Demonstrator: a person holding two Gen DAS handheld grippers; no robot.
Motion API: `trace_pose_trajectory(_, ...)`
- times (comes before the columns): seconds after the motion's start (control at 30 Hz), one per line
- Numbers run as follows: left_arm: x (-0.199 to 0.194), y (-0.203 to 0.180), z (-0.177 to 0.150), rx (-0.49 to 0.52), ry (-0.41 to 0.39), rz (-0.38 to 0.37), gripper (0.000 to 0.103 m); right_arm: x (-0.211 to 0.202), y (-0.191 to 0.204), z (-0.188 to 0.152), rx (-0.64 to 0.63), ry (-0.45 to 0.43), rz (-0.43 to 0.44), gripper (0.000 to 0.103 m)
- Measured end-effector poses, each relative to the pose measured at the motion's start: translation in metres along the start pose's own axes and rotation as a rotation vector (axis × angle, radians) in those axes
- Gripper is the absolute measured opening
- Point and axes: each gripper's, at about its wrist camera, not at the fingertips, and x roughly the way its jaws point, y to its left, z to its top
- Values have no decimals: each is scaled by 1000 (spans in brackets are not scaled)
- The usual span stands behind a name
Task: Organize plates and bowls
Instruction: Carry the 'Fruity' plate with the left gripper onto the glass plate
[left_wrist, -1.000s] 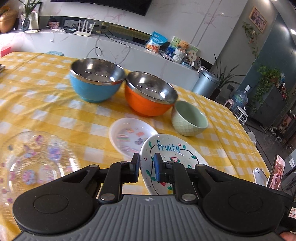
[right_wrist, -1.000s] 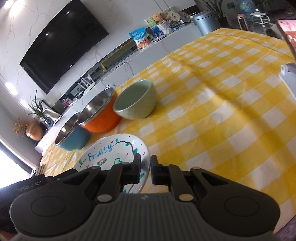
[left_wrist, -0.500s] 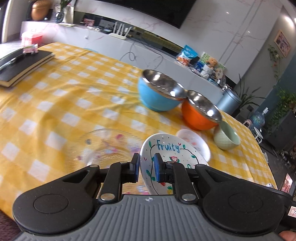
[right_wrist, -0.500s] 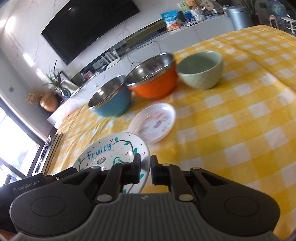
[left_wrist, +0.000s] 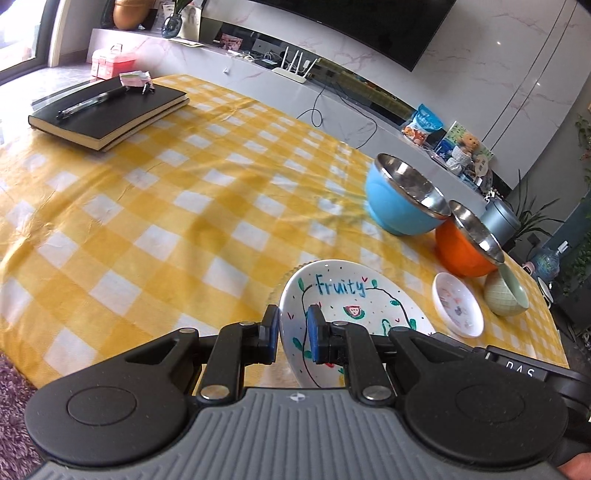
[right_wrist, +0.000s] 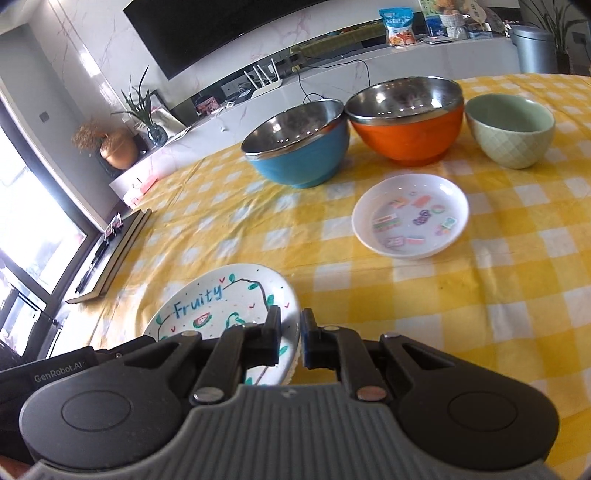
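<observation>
Plates and bowls share a desk (left_wrist: 155, 206) covered by a yellow-and-white checked cloth. Both grippers grip one white plate lettered "Fruity" (left_wrist: 354, 295): the left gripper (left_wrist: 291, 334) has its jaws clamped on the plate's left rim, and the right gripper (right_wrist: 291, 334) has its jaws clamped on the opposite rim. The plate is tilted, and in the left wrist view a scalloped clear edge shows just under its far rim; what that belongs to I cannot tell. Beyond it, in the right wrist view, a small white dish with colourful stickers (right_wrist: 410, 218) lies flat on the cloth. Behind the dish stand three bowls in a row: a blue steel-lined bowl (right_wrist: 299, 147), an orange steel-lined bowl (right_wrist: 406, 122) touching it at the rim, and a pale green bowl (right_wrist: 511, 129) just beside the orange one. At the desk's far left corner lies a black notebook (left_wrist: 110, 107) with a pen (left_wrist: 90, 101) on top.
</observation>
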Motion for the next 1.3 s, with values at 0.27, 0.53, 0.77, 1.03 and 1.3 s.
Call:
trace_pose_trajectory(0.27, 1, -2, -3, 50, -15, 29, 17, 5, 15, -3, -87, -17, -47, 10)
trace_pose_trajectory(0.53, 3, -11, -4, 106, -28, 70, 18, 6, 29, -9, -187, -41, -116, 11)
trace_pose_trajectory(0.77, 6, -17, -6, 158, -30, 104, 18, 9, 34, -12, -251, -56, -162, 9)
trace_pose_trajectory(1.03, 10, -20, -9, 198, -15, 131, 18, 10, 37, -12, -268, -63, -169, 9)
trace_pose_trajectory(1.3, 9, -23, -10, 246, -23, 140, 19, 10, 36, -13, -255, -68, -158, 10)
